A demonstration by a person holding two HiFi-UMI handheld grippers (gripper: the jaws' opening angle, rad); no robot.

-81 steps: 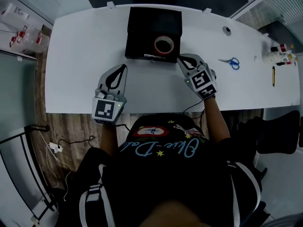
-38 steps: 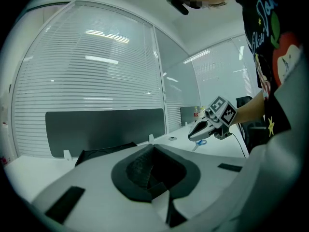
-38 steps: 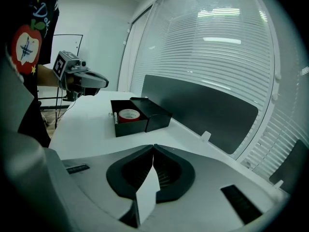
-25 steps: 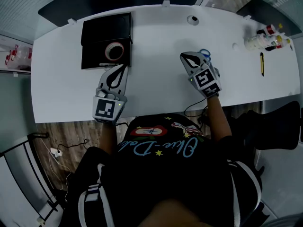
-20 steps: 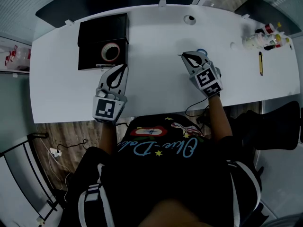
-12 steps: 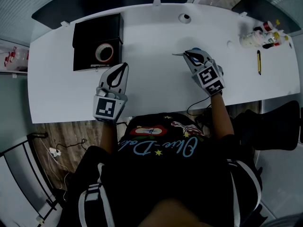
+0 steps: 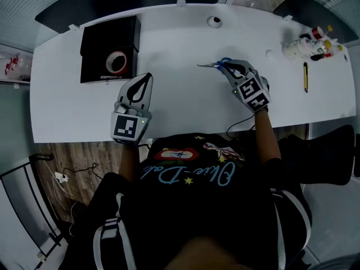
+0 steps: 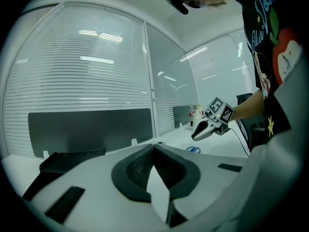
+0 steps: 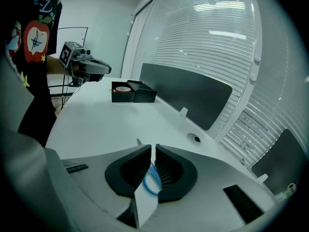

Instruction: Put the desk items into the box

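- Desk [image 7: 185, 103]: white, with a curved far edge; it spans the view.
- Box [image 7: 109, 38]: black and open, at the far left of the desk. A tape roll [image 7: 116, 62] lies inside, toward its near side.
- Left gripper [image 7: 148, 76]: near-left, just off the box's near right corner and not touching it. Its jaws are pressed together with nothing between them.
- Right gripper [image 7: 223, 66]: right of centre, well apart from the box. Its jaws are clamped on the blue handle loop of the scissors [image 7: 207, 66].
- Scissors: handle between the right jaws, blades projecting left past the fingertips, pointing toward the box.
- Bottles [image 7: 306, 45]: clustered at the far right.
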